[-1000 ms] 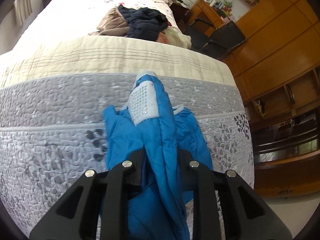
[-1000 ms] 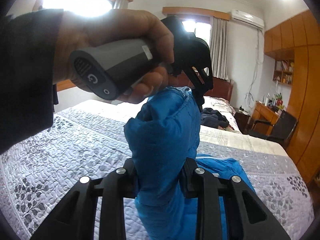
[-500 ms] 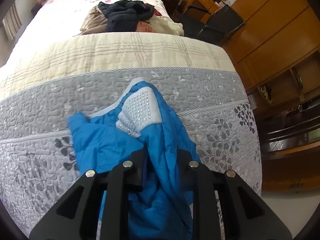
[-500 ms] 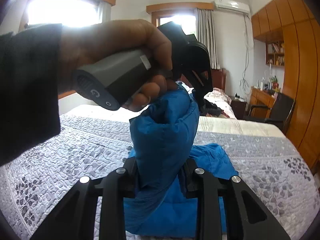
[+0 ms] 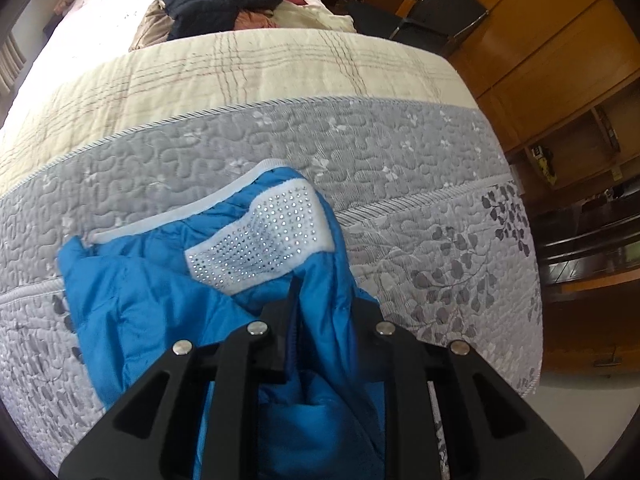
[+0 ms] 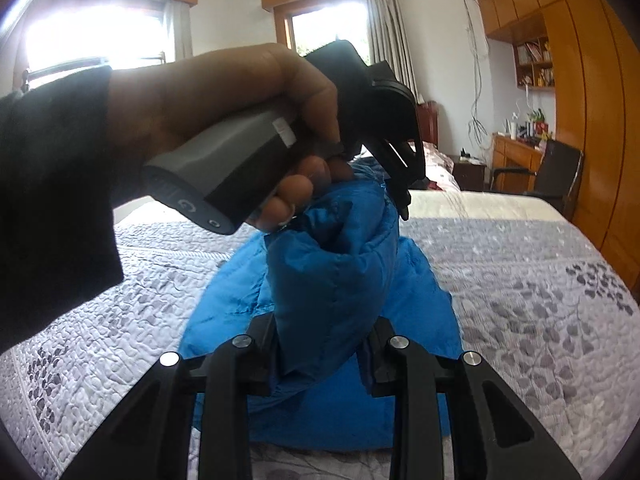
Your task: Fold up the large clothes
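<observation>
One blue padded jacket point(image 5: 160, 304) lies partly on the grey quilted bedspread point(image 5: 400, 168) of the bed, with its upper part gathered up between two grippers. Compared with a second ago, more of it has settled and spread out on the bedspread: the pale strip studded with small shiny dots point(image 5: 260, 248) has tilted over toward the left and now lies nearly flat, and the white-edged hem beside it has opened out wider.

The left gripper point(image 5: 320, 312) looks down along its fingers at the bed, its jaws closed on a ridge of the blue fabric. In the right wrist view the same gripper appears from outside, held in a hand point(image 6: 224, 92) with a dark sleeve point(image 6: 48, 200), angled downward with its tip in the top of the bunched jacket point(image 6: 336, 264). The right gripper point(image 6: 324, 344) pinches a thick puffy fold of the jacket between its jaws, lower than the left one.

Beyond the grey bedspread lies a cream blanket point(image 5: 240, 68), then one heap of dark clothes point(image 5: 216, 4) near the head of the bed. One dark chair point(image 6: 556, 172) stands by a wooden desk point(image 6: 516, 152), beside the wooden wardrobe point(image 6: 592, 100). Two bright windows are on the far wall.
</observation>
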`<state>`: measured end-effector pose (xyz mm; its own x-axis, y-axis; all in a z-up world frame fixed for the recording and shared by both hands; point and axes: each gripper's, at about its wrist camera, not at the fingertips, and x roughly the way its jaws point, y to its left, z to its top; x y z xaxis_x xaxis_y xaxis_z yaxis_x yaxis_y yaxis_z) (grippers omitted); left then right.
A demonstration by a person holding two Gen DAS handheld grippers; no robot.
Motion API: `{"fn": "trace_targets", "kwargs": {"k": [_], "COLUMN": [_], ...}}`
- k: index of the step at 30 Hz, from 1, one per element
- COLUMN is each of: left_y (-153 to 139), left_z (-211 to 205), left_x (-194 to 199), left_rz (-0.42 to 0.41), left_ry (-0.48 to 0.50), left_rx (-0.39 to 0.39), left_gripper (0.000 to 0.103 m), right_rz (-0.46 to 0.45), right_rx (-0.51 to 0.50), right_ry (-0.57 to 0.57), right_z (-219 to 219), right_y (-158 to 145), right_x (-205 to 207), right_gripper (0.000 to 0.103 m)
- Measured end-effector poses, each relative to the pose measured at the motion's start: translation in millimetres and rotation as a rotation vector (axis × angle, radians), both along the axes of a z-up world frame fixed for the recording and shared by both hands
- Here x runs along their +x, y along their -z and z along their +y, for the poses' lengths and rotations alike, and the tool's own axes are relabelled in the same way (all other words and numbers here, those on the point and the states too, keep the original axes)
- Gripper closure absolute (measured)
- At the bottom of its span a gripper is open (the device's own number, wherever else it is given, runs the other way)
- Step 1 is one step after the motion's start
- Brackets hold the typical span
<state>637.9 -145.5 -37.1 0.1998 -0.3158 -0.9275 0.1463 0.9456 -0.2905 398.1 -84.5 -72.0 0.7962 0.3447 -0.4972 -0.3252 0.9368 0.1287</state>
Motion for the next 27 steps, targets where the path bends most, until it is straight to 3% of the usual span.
{"fn": "trace_targets", "kwargs": {"k": [3,6,11,13,16,22,24,27], "left_y": [6.9,8.0,-8.5,-16.3,-32.7,-61.6,-63.7,-58.4], "left_z": [-10.0,-16.2,2.7,11.9,27.9,74.8,97.7,119.0], "left_x": [0.6,-1.1,-10.5,-15.6,-28.4,-82.2,-102.3,-128.2], "left_rz": [-0.017,-0.079,-0.258,-0.301,-0.358,-0.432,-0.434,-0.427], "left_ry": [0.002,-0.001,-0.077,-0.108,-0.102,-0.038,-0.025,0.003], "left_rx": [0.019,0.008,-0.203,-0.253,-0.282,-0.296,-0.335,-0.367], "left_gripper": [0.085,0.077,0.059,0.045,0.039,0.022,0.021,0.021], "right_rz": [0.027,0.077,0.229,0.303,0.398,0.507,0.518,0.608], "right_rx": [0.041,0.126,0.372,0.467,0.566,0.702,0.696,0.710], "right_ry": [0.001,-0.002,-0.045,-0.061,-0.086,-0.230,-0.228,-0.247], "right_z": [-12.6,-31.2,-72.9,-89.2,-108.4,-146.3,-152.6,-149.1], "right_y": [7.9,19.4,49.6,62.1,69.8,39.3,28.1,27.0], "right_x": [3.6,9.1,21.2,27.3,34.7,56.1,72.4,111.6], "right_gripper": [0.074,0.073,0.069,0.058,0.039,0.019,0.011,0.009]}}
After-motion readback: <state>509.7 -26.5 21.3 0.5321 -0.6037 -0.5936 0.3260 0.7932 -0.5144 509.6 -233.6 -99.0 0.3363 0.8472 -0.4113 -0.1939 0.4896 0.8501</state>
